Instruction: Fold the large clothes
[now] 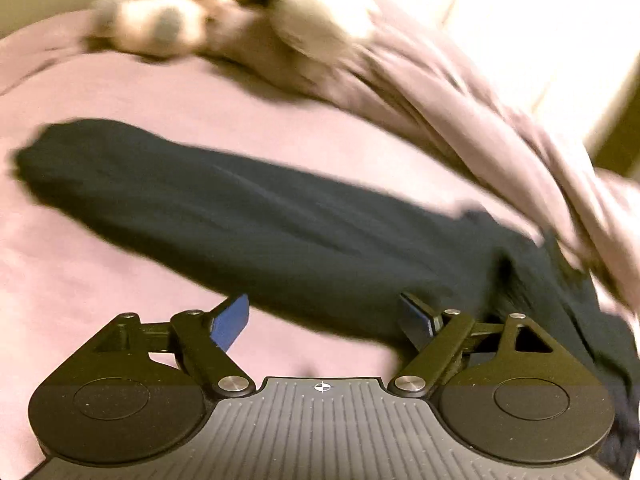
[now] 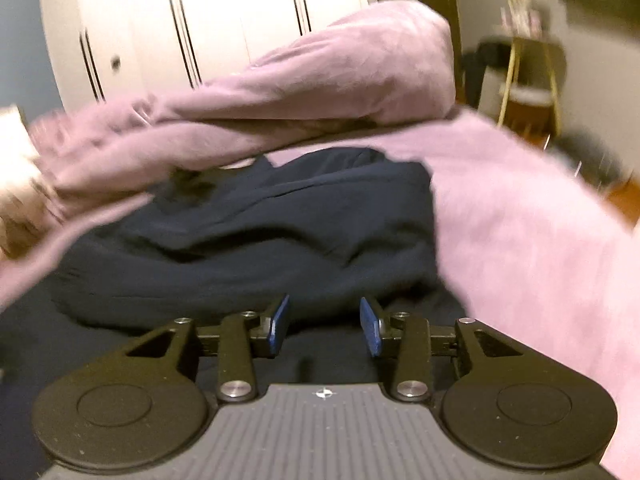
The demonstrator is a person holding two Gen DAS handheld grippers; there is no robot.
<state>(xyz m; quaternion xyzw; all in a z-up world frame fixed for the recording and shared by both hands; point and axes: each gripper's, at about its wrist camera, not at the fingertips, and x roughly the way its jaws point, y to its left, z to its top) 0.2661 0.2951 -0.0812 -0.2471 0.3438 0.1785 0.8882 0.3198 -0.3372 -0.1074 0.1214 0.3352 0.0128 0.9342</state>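
The left gripper (image 1: 324, 320) stands wide open with nothing between its blue pads, hovering above the near long edge of the dark garment (image 1: 248, 216). The right gripper (image 2: 325, 326) is partly open, its pads apart and empty too, poised over the bunched end of the same garment (image 2: 256, 232). No earlier view is given, so only this can be said: neither tool has hold of cloth.

The garment lies on the pink bed sheet (image 1: 100, 280) as a long, narrow band, already doubled along its length by the look of it. One end reaches toward the left side of the bed in the left wrist view; the other end is rumpled and runs up against the heaped pink duvet (image 2: 340, 64) toward the far side. A pale stuffed toy (image 1: 168, 24), blurred, sits at the far edge of the bed.

The step in hand seems to be taking a fresh grip for the next fold. To do it well, each gripper should pinch all layers at a corner or edge, not just the top one, and the rumpled end wants smoothing first. That end should be kept clear of the duvet so that no pink fabric is caught. Both ends should be lifted together and laid down evenly, so the edges line up.
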